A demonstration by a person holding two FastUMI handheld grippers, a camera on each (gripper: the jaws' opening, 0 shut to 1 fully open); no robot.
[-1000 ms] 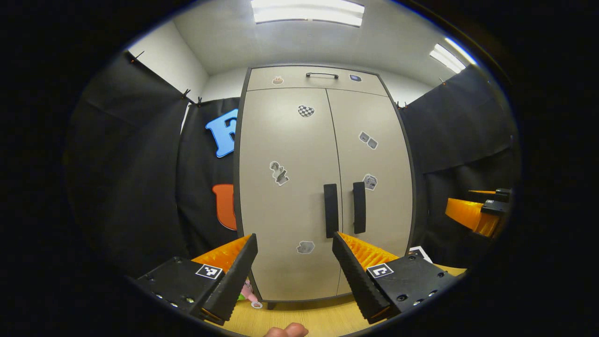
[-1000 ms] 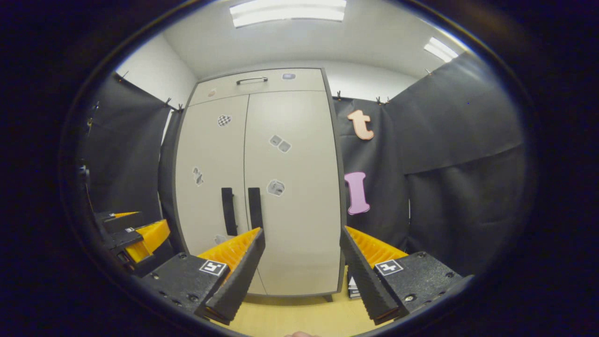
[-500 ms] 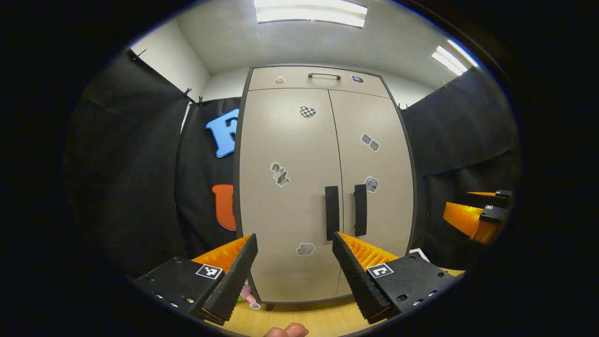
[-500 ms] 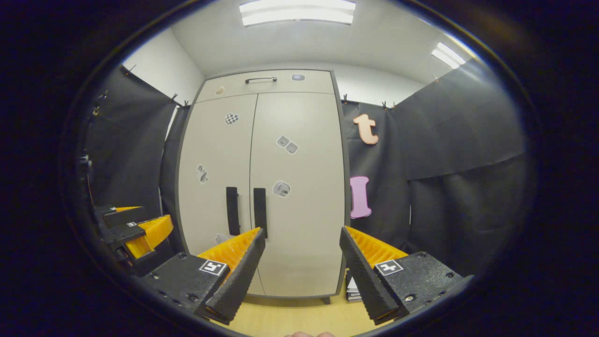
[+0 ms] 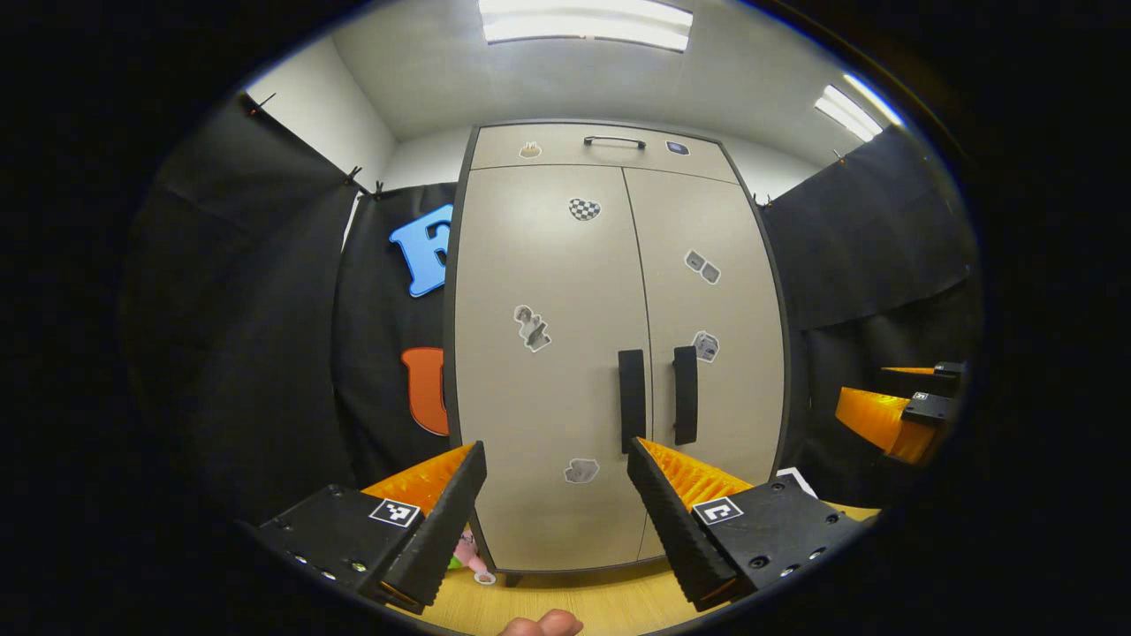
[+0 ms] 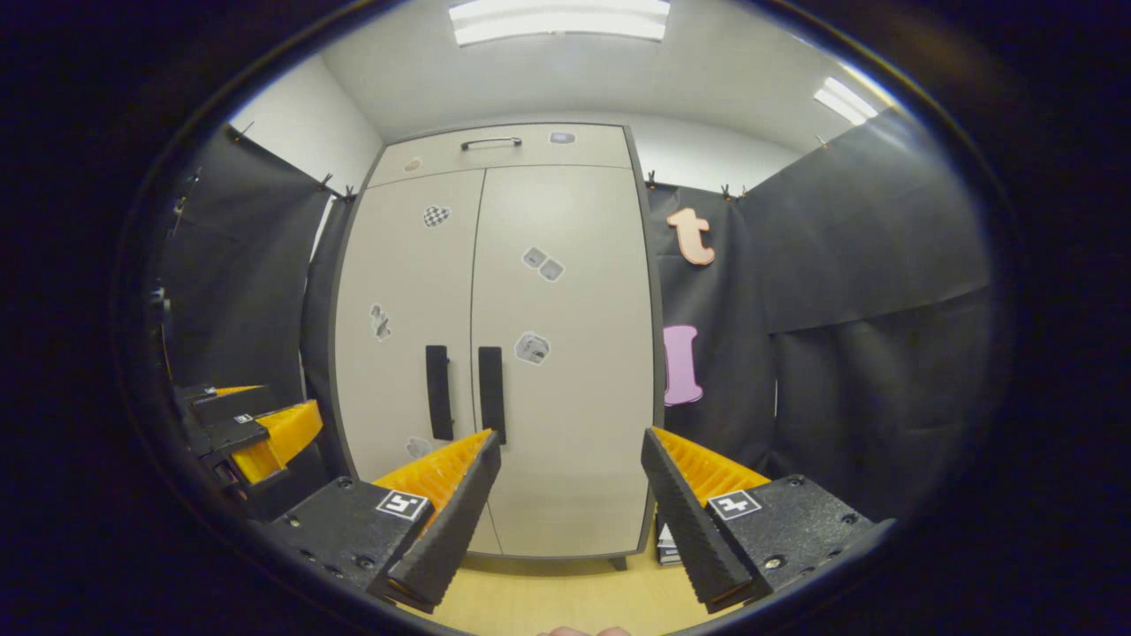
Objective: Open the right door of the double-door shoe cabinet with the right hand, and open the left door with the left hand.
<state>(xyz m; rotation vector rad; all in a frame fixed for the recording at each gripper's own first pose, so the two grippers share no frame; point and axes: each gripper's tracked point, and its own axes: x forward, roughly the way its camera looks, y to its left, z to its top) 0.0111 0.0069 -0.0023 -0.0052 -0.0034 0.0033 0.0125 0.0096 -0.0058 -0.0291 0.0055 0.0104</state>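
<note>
A tall beige shoe cabinet (image 5: 548, 265) (image 6: 565, 291) stands ahead with both doors closed. Two black vertical handles sit side by side at the seam: the left door's handle (image 5: 631, 399) (image 6: 436, 392) and the right door's handle (image 5: 686, 395) (image 6: 491, 394). My left gripper (image 5: 555, 452) is open, short of the cabinet, with nothing between its fingers. My right gripper (image 6: 570, 442) is also open and holds nothing, facing the right door from a distance. The right gripper (image 5: 901, 408) shows at the right edge of the left gripper view; the left gripper (image 6: 252, 433) shows at the left edge of the right gripper view.
A top drawer with a thin bar handle (image 5: 614, 140) caps the cabinet. Small stickers dot the doors. A small pink toy (image 5: 468, 552) lies on the wood floor (image 5: 565, 601) by the cabinet's left foot. A stack of flat items (image 6: 669, 541) sits at its right foot. Black cloth walls flank both sides.
Both grippers have edged slightly closer to the cabinet, and the right gripper view has shifted left a little. The doors stay closed and both grippers stay open.
</note>
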